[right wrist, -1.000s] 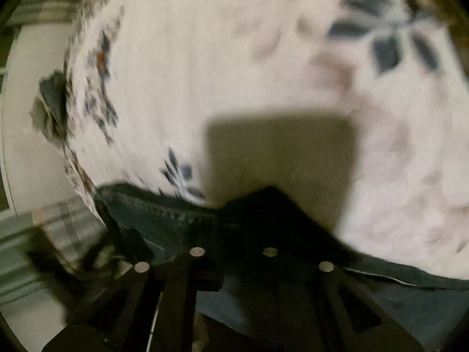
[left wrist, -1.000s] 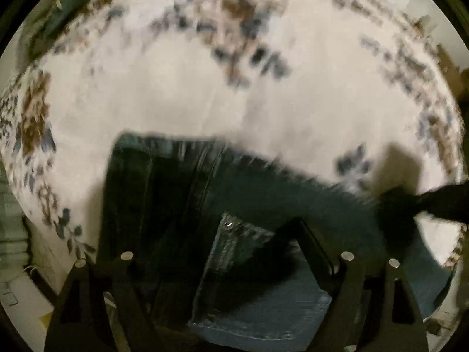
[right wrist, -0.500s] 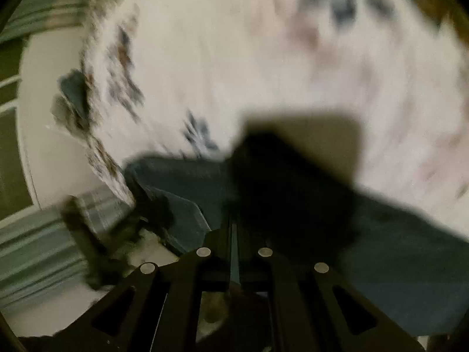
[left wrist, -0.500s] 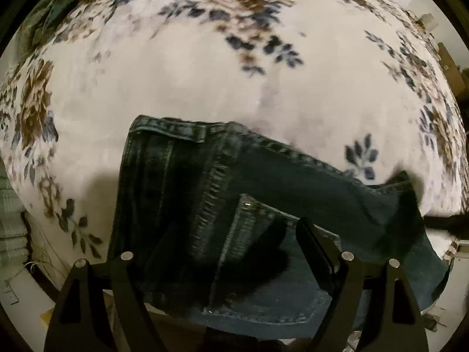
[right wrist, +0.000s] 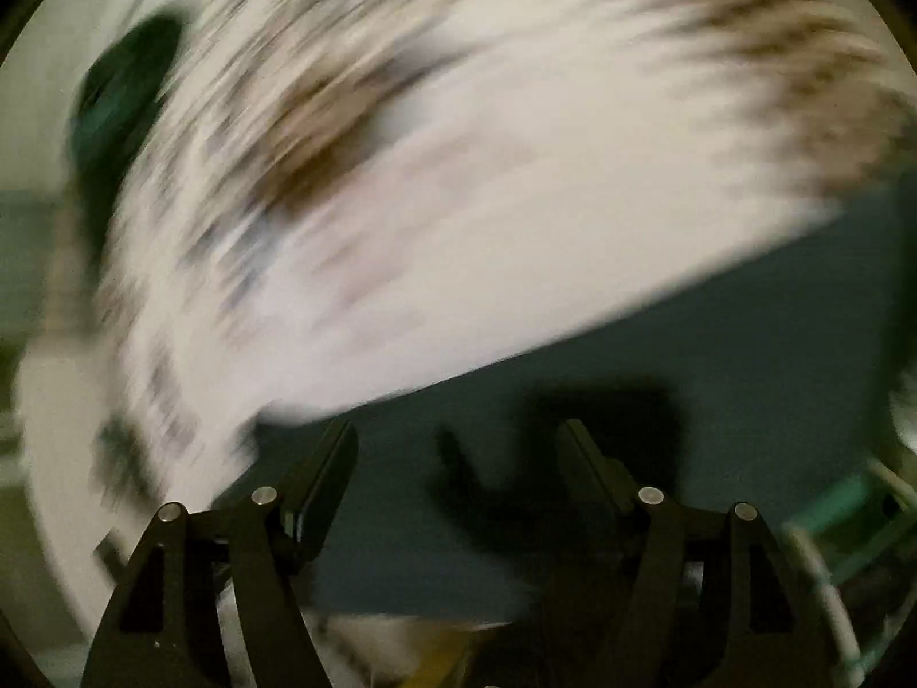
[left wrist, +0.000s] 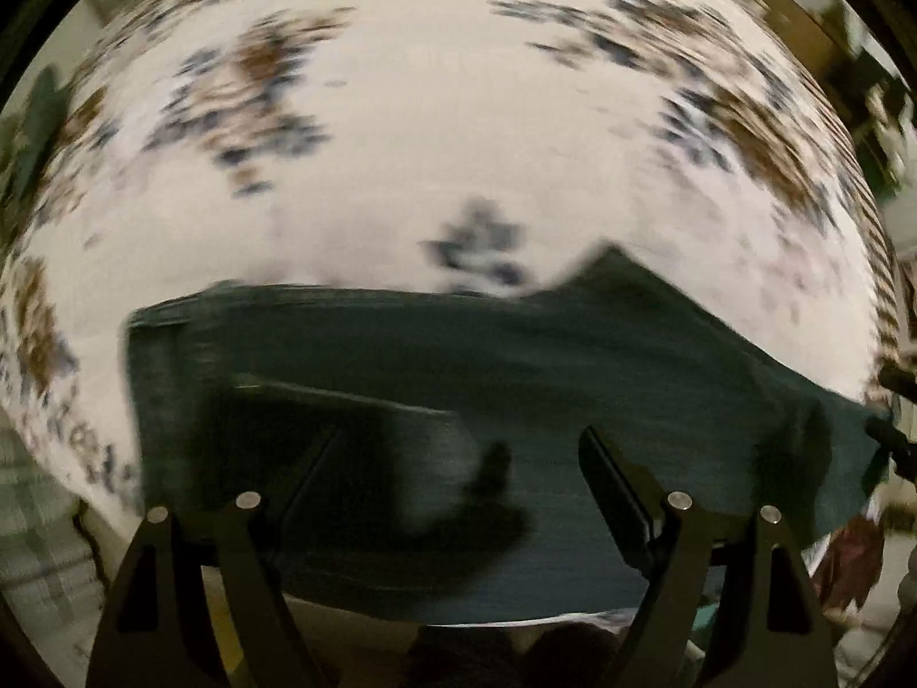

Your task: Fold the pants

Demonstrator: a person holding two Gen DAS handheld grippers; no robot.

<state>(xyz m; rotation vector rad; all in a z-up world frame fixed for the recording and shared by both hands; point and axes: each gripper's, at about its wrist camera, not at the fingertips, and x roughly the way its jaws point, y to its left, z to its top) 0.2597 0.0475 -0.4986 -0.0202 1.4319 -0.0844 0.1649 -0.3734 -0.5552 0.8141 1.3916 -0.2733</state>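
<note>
A white blanket (left wrist: pixel 458 132) printed with blue and brown flowers is covering the surface and filling most of both blurred wrist views, with a dark green item (right wrist: pixel 123 97), too smeared to identify, lying at its far left edge in the right wrist view. The dark blue jeans (left wrist: pixel 516 378) are lying spread flat across the near edge of the blanket, their near hem hanging over it and one corner peaking up at the far right. The left gripper (left wrist: pixel 464 447) is hovering over the denim with its jaws standing apart and holding nothing, and the right gripper (right wrist: pixel 455 441) is likewise standing apart over the jeans (right wrist: pixel 716 378), gripping nothing.
</note>
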